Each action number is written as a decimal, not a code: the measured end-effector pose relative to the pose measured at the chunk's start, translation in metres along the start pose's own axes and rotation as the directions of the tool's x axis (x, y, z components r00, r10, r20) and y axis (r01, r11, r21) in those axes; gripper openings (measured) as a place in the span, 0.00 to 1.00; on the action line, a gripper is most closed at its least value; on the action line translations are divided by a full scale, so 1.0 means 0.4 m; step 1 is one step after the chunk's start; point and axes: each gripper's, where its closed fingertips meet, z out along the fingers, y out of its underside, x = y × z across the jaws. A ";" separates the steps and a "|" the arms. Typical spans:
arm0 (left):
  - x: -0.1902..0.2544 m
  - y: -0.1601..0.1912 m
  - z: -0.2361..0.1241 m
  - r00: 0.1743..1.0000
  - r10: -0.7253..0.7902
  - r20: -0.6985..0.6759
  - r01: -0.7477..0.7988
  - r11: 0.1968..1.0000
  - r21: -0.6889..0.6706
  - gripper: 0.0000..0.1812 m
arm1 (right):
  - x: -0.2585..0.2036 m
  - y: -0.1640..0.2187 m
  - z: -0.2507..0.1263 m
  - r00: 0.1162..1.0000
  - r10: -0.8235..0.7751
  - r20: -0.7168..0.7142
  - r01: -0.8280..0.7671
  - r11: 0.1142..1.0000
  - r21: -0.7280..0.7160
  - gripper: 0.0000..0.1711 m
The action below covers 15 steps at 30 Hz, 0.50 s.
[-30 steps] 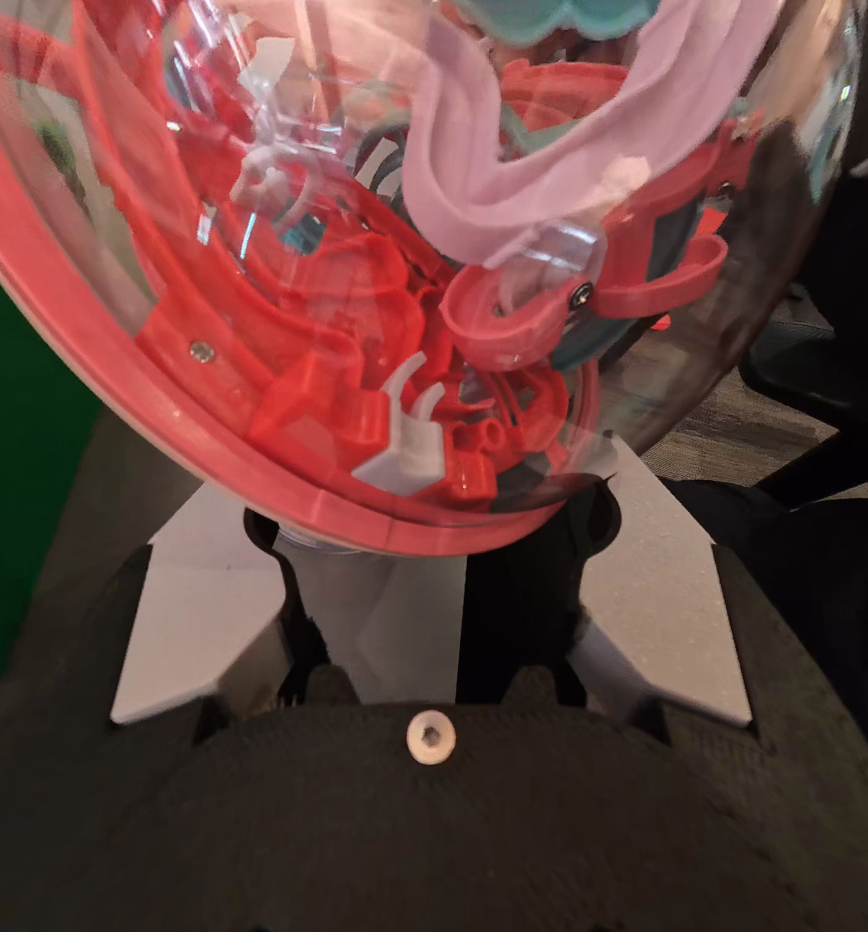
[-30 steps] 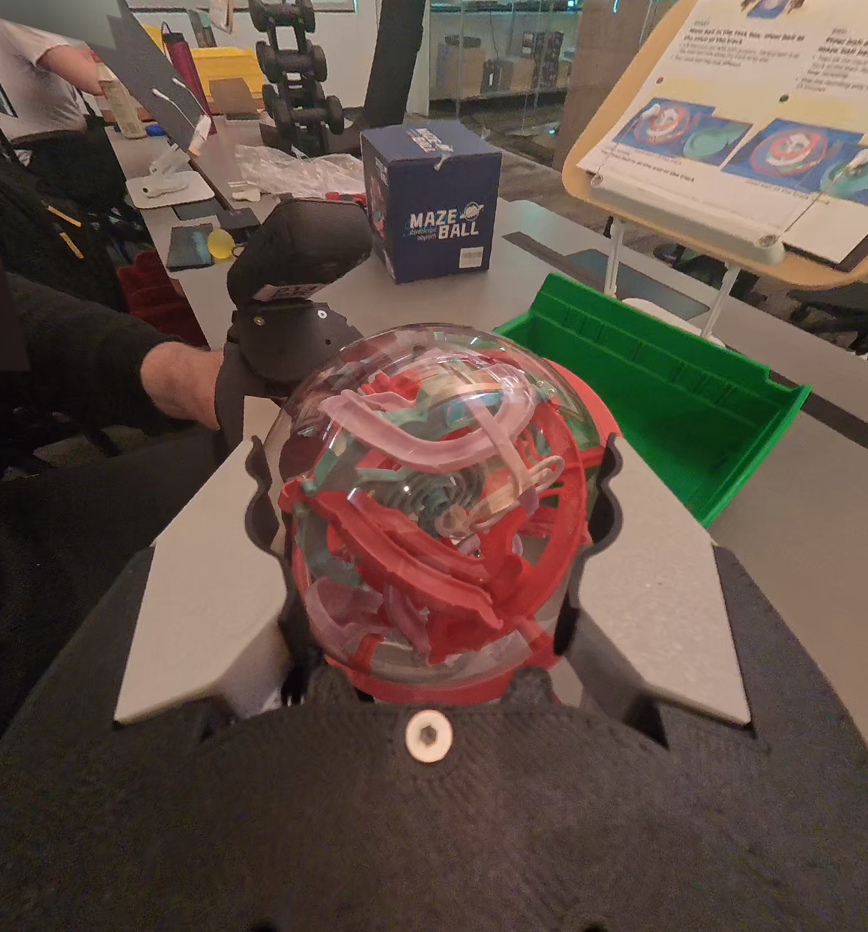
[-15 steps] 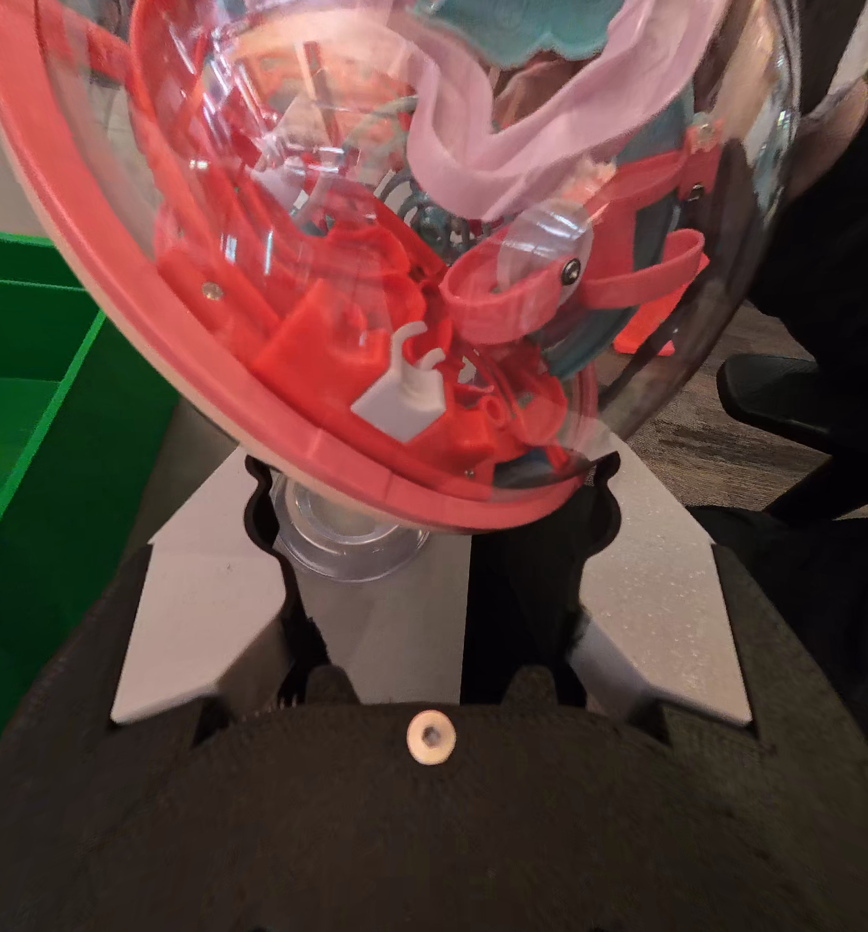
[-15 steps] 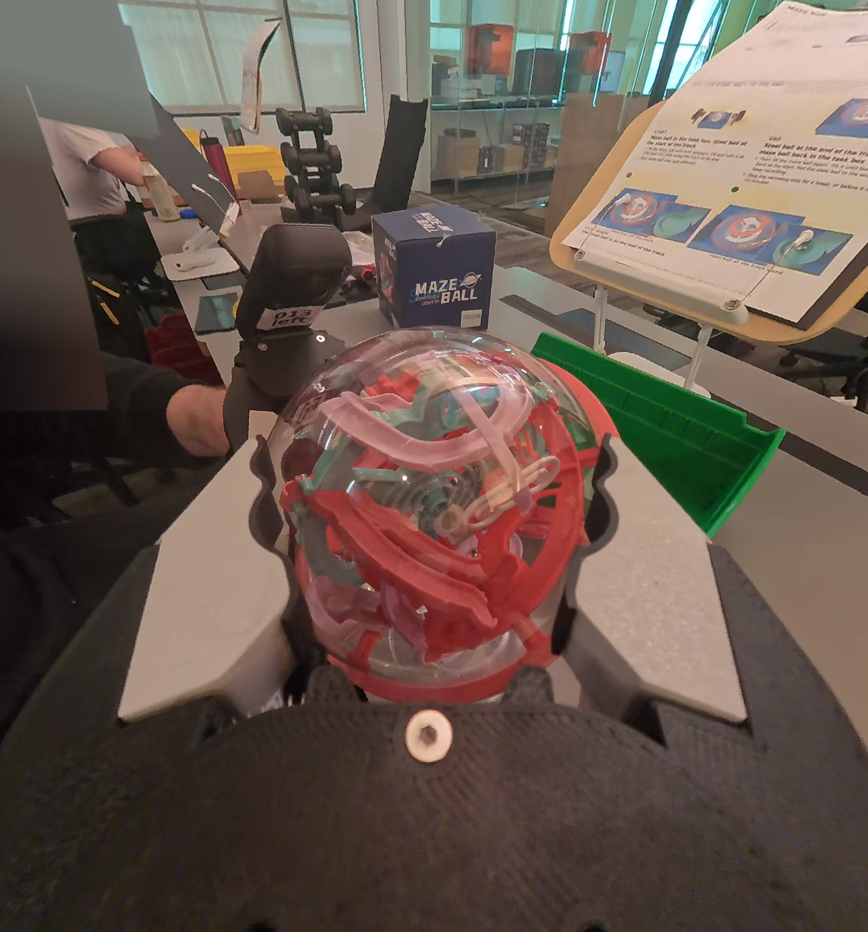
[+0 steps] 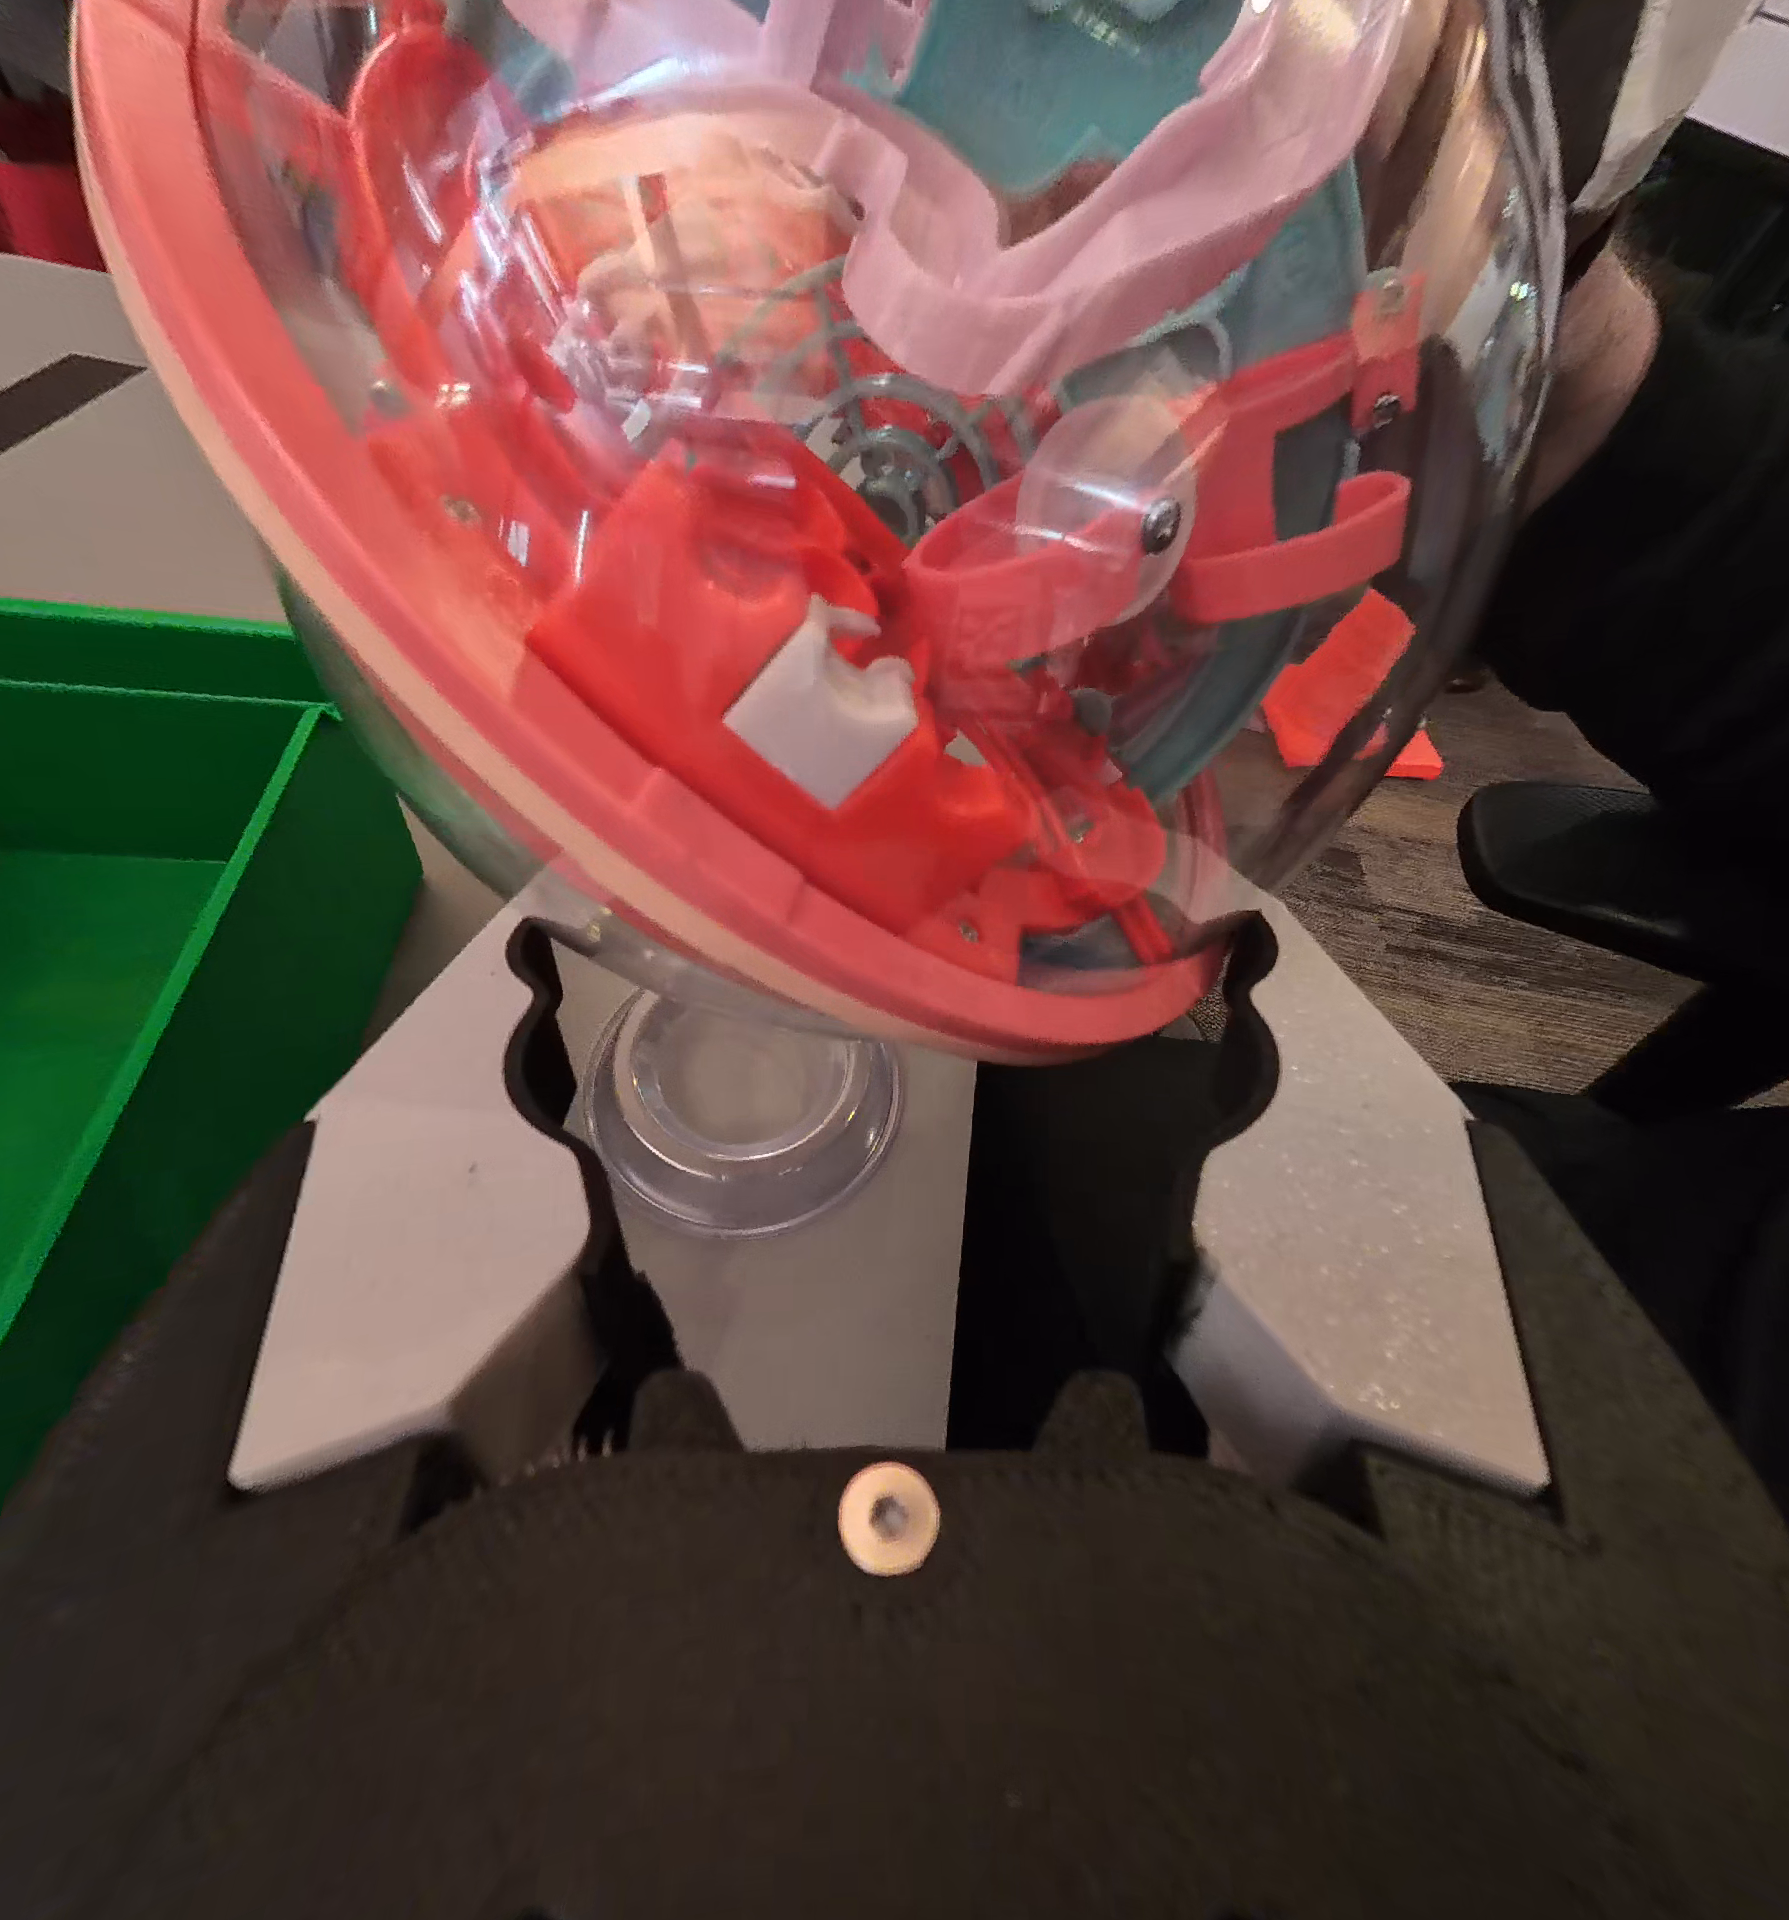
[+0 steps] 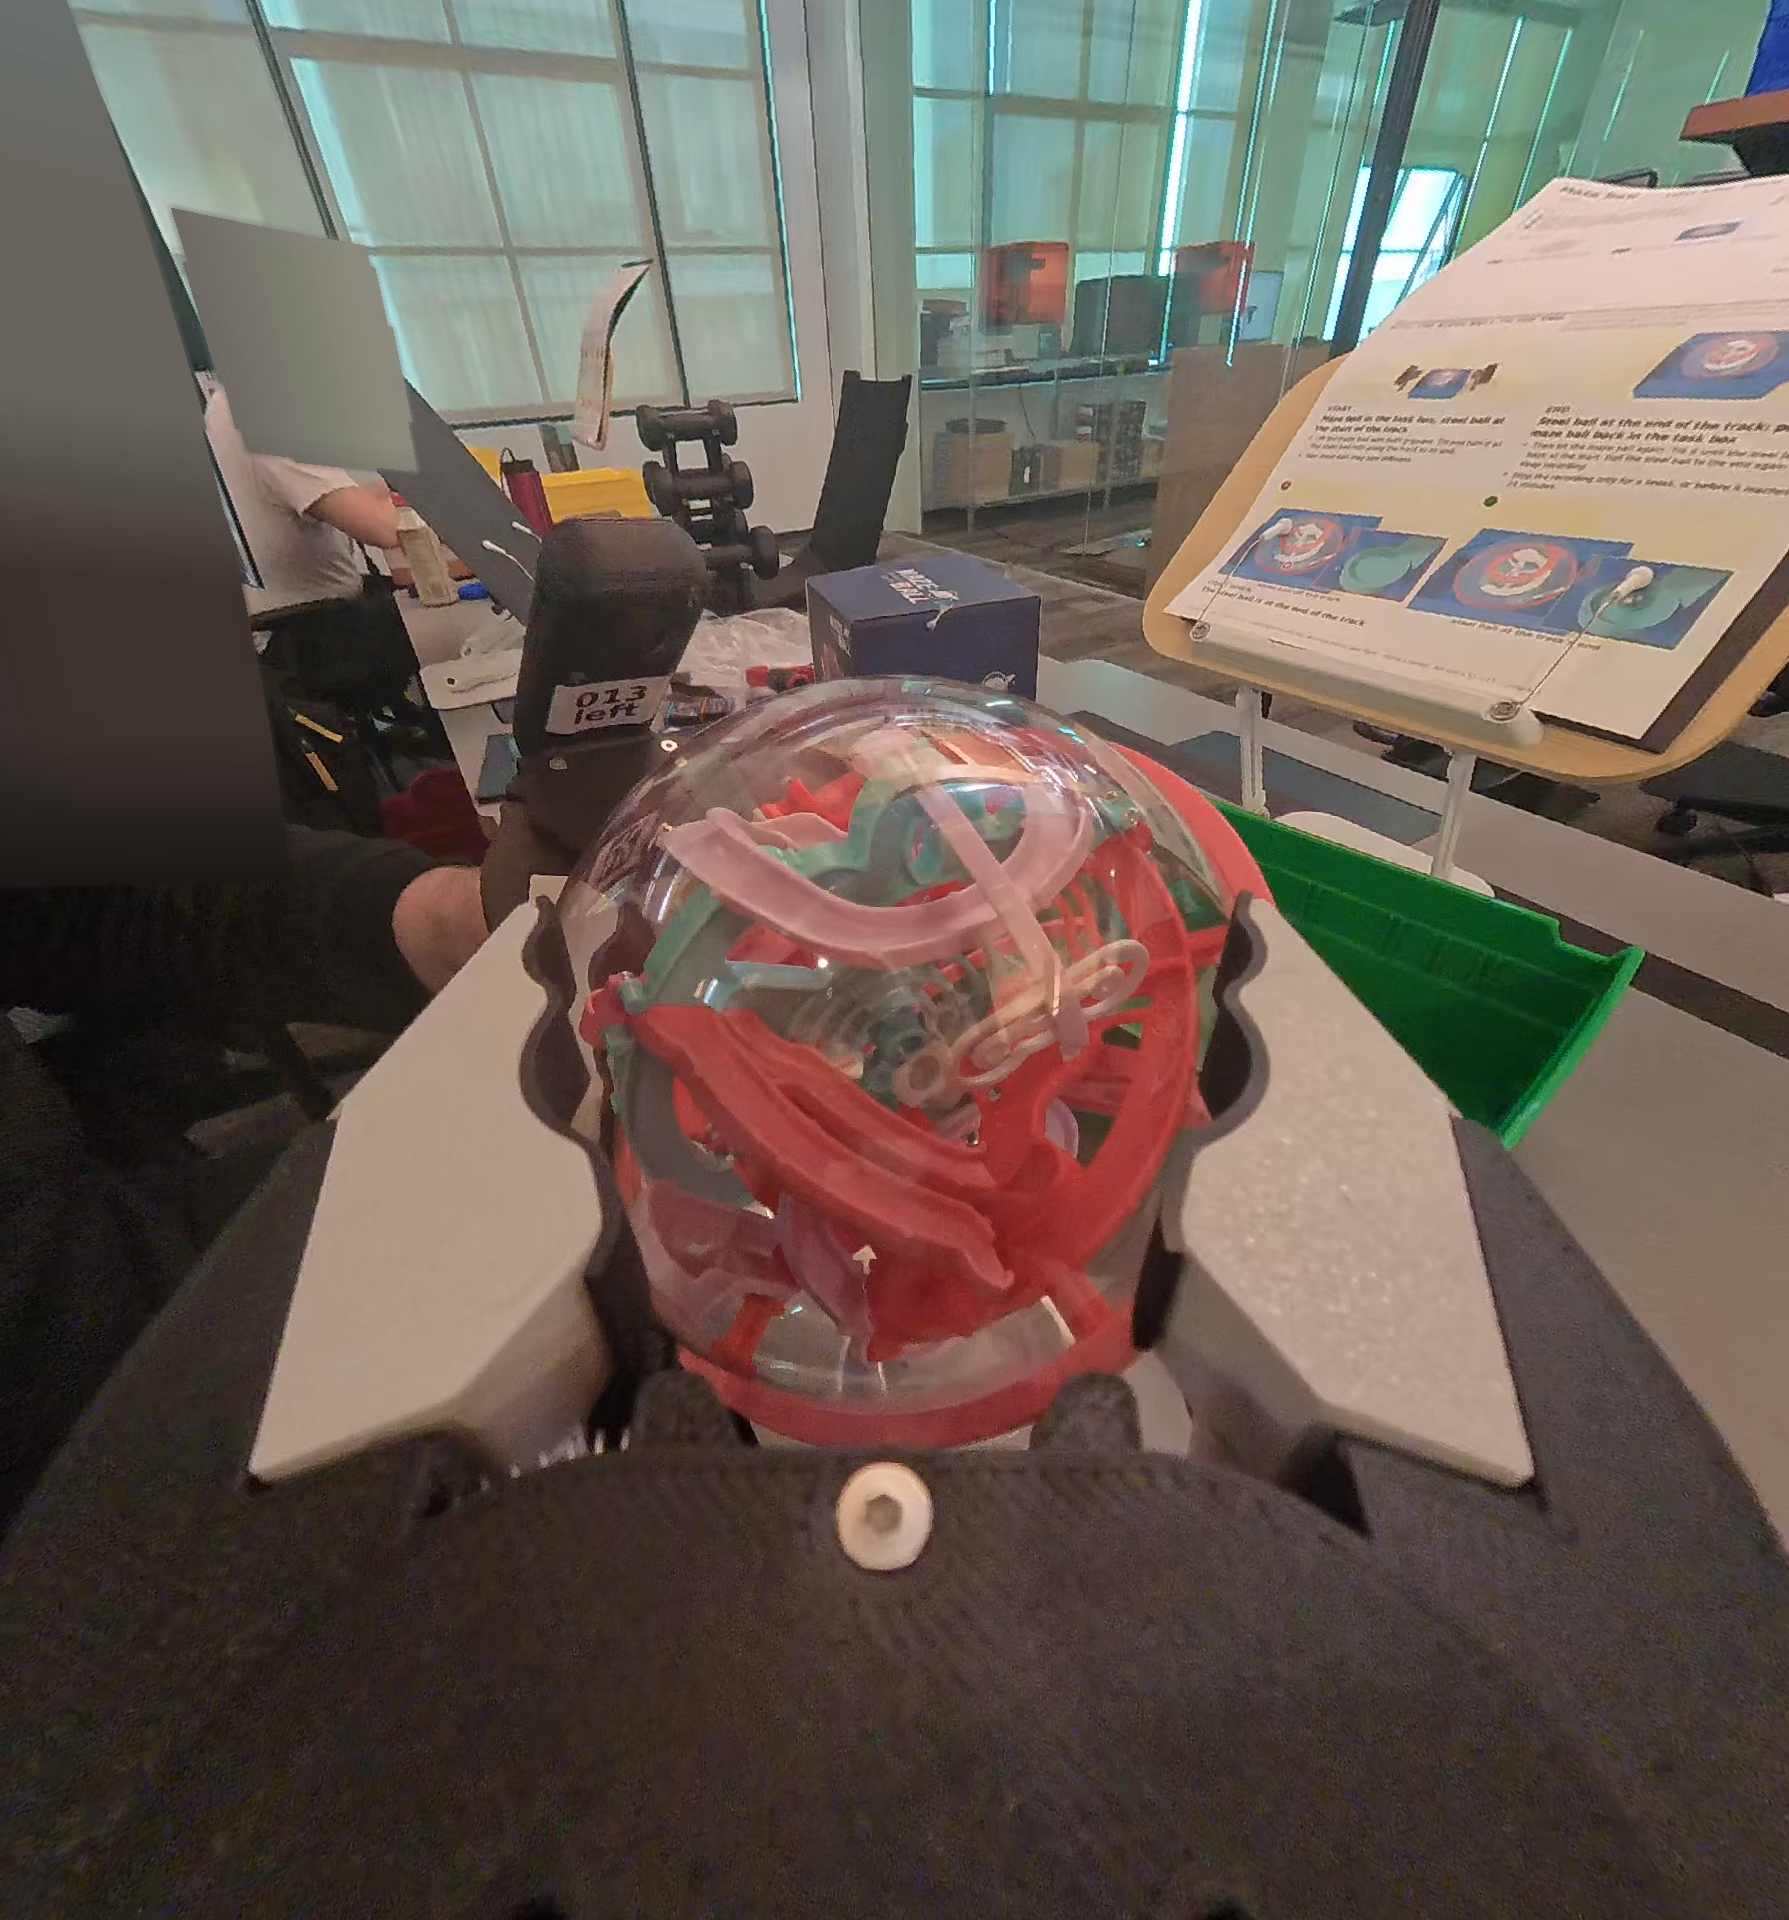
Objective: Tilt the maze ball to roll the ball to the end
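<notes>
The maze ball [image 6: 890, 1039] is a clear sphere with red, pink and teal tracks and a red rim, held in the air over the grey table [image 6: 1648, 1195]. My right gripper [image 6: 885, 997] is shut on it, one grey finger on each side. My left gripper [image 5: 890, 935] grips the ball's lower edge at its fingertips; the ball [image 5: 817, 468] fills the upper part of that view. The left gripper's black body [image 6: 599, 665] shows behind the ball in the right wrist view. I cannot pick out the small steel ball inside.
A clear ring stand [image 5: 744, 1122] sits on the table under the ball. A green bin [image 6: 1420, 966] lies beside it, also in the left wrist view [image 5: 90, 883]. A blue box [image 6: 921, 623] and an instruction board [image 6: 1544, 499] stand behind. A person's arm [image 6: 433, 914] holds the left gripper.
Both grippers have tilted with the ball held between them. The right wrist view swung upward toward the windows. In the left wrist view the green bin and clear stand came into sight.
</notes>
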 end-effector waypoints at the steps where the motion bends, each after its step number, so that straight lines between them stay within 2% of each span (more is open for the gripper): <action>1: 0.000 -0.002 -0.002 1.000 0.002 0.002 -0.002 1.000 0.003 0.68 | 0.000 -0.002 -0.001 1.000 0.003 0.001 -0.003 1.000 0.006 0.71; 15: 0.001 -0.023 -0.015 1.000 0.017 0.010 -0.017 0.999 0.031 0.68 | -0.001 -0.018 -0.008 1.000 0.011 0.013 -0.012 0.998 0.058 0.71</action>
